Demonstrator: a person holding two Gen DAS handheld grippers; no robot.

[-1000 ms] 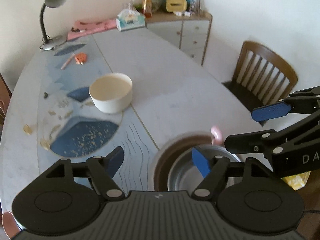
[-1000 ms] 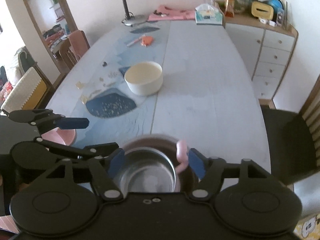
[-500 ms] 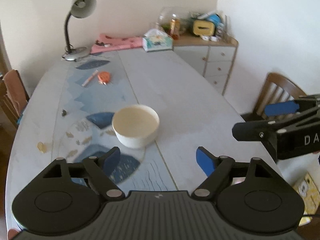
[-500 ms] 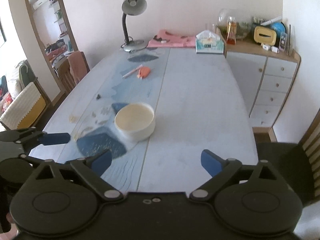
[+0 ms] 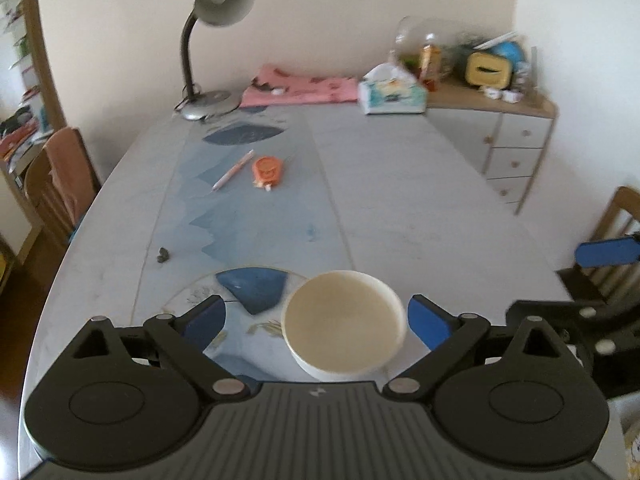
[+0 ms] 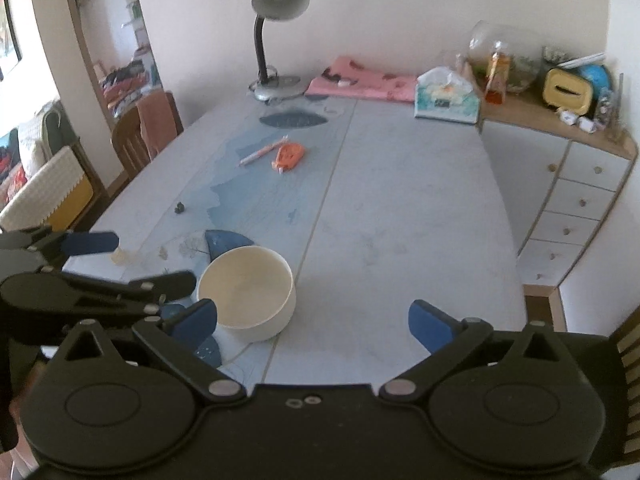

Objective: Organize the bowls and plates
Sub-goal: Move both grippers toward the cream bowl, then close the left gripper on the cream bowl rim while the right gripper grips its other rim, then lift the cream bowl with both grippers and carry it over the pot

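A long pale-blue surface [image 6: 400, 208] fills both wrist views, ordered here from left to right. At far left in the right wrist view, two chairs [image 6: 136, 140] stand by the surface's edge beneath a doorway. Next comes the left tongs [image 5: 316, 316], its blue-padded jaws spread wide and opening, pads clear of everything; in its own view the cream bowl [image 5: 344, 320] sits between and just ahead of the two pads, nearer the right one, untouched. The bowl stands upright and empty on the near part of the surface, partly over a round printed motif with dark blue patches. Seen from the right wrist, the same bowl [image 6: 248, 292] lies just beside the left pad of the right tongs [image 6: 314, 316], whose jaws are likewise wide and opening with only bare surface between them. Farther back, a pink pen [image 5: 234, 170] and a small orange object [image 5: 268, 170] lie close together near the middle seam. At the far end stand a grey desk lamp [image 5: 208, 60], a folded pink cloth [image 5: 304, 90] and a tissue box [image 5: 392, 94]. To the right, a drawer cabinet [image 6: 576, 200] carries cluttered items.
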